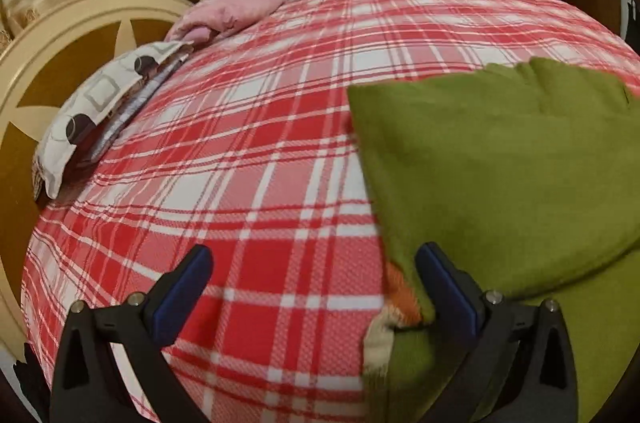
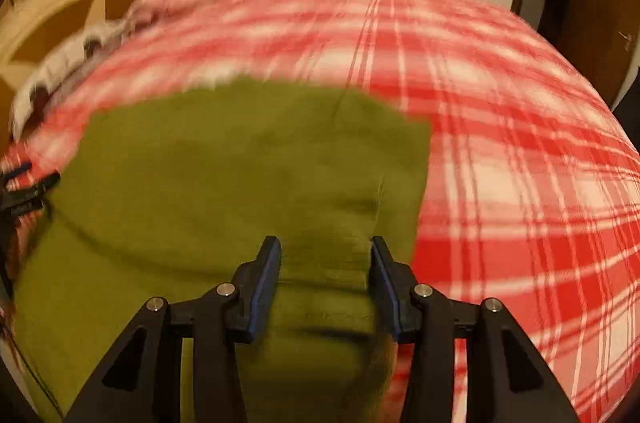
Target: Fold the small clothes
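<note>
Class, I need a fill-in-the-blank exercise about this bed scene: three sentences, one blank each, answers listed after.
1. The garment being folded is ____ in colour.
2. The bedspread has a red and white ____ pattern.
3. The left gripper has its jaws wide ____, with only plaid between them.

Missing words: green; plaid; open

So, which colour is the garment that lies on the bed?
Olive green garment, with an orange and cream patch at its near edge; clearest in the left wrist view.
</note>
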Motion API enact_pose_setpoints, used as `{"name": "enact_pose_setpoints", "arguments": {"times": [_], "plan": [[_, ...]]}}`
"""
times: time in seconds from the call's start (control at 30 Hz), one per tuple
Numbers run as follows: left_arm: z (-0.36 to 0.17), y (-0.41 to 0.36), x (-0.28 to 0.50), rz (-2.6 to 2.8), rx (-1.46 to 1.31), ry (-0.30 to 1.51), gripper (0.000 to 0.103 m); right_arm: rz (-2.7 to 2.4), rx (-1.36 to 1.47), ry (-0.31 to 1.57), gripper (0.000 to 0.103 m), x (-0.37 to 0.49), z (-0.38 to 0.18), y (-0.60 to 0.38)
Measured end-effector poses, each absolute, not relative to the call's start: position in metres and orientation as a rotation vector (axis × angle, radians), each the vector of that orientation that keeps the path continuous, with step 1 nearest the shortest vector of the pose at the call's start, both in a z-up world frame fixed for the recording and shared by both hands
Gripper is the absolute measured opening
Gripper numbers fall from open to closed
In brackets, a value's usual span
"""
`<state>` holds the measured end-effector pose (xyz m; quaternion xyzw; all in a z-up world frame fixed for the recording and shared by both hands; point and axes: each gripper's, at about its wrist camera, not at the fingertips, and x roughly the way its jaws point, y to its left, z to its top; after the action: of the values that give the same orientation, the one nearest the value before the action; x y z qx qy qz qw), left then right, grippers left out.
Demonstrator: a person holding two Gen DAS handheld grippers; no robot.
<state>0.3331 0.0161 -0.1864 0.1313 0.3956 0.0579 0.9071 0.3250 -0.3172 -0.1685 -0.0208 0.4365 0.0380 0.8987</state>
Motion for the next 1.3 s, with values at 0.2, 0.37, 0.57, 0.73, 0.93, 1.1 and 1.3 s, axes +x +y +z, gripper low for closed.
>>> {"name": "enact_pose_setpoints", "arguments": {"times": [0.2,0.37,0.57,0.73,0.93,1.1,1.3], "plan": [[-0.179,0.02,0.317,0.128,0.241,0.842,0.103,0.048,-0.019,0.897,0.047,0.31,-0.167,-0.316],[-0.186,0.025,0.282,0.112,0.19,0.868,0.103,0.106,0.016,0.936,0.047,0.275,-0.169,-0.303],[-0.186,0.025,0.259,0.123,0.204,0.854,0.103,0.107,0.03,0.909,0.047,0.257,-0.177,-0.307],[-0.185,0.029,0.242,0.117,0.148,0.865,0.103,0.07,0.007,0.907,0.047,0.25,-0.176,-0.3],[-0.188,0.026,0.222,0.078,0.125,0.87,0.103,0.05,-0.003,0.882,0.047,0.22,-0.174,-0.297],[-0.185,0.029,0.216,0.067,0.093,0.878,0.103,0.039,-0.014,0.879,0.049,0.207,-0.175,-0.295],[-0.179,0.031,0.189,0.034,0.074,0.87,0.103,0.032,0.042,0.864,0.049,0.177,-0.167,-0.3]]}}
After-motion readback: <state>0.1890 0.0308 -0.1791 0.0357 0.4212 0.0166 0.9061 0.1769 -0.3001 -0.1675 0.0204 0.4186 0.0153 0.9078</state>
